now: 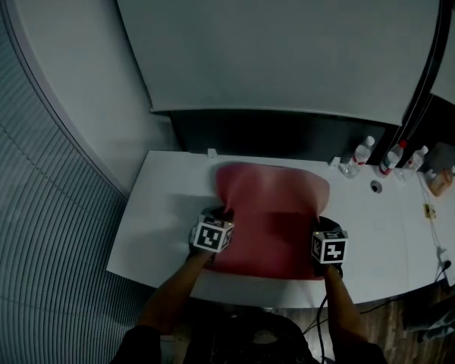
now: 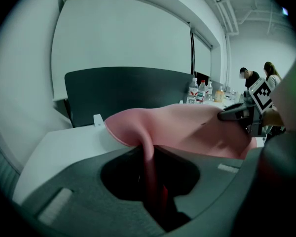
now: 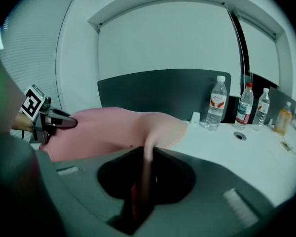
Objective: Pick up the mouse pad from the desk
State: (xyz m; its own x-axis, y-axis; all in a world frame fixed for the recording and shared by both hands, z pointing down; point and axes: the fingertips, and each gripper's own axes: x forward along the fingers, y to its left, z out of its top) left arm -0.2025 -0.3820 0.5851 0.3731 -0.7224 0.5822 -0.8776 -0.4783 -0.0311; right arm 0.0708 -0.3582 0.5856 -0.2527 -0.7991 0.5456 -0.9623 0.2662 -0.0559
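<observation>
A large pink mouse pad [image 1: 271,217] lies across the white desk [image 1: 163,203], its near part lifted and sagging between the two grippers. My left gripper [image 1: 221,220] pinches the pad's left edge; in the left gripper view the pad [image 2: 187,127] folds down into the shut jaws [image 2: 150,169]. My right gripper [image 1: 324,232] pinches the right edge, and the right gripper view shows the pad [image 3: 113,130] drawn into its jaws [image 3: 145,174]. The pad's far edge still touches the desk. Each gripper sees the other across the pad.
Three water bottles [image 1: 362,152] and a small orange bottle [image 1: 440,180] stand at the desk's far right beside a round cable hole [image 1: 376,186]. A dark partition [image 1: 273,135] backs the desk. Two people [image 2: 256,75] stand far off to the right.
</observation>
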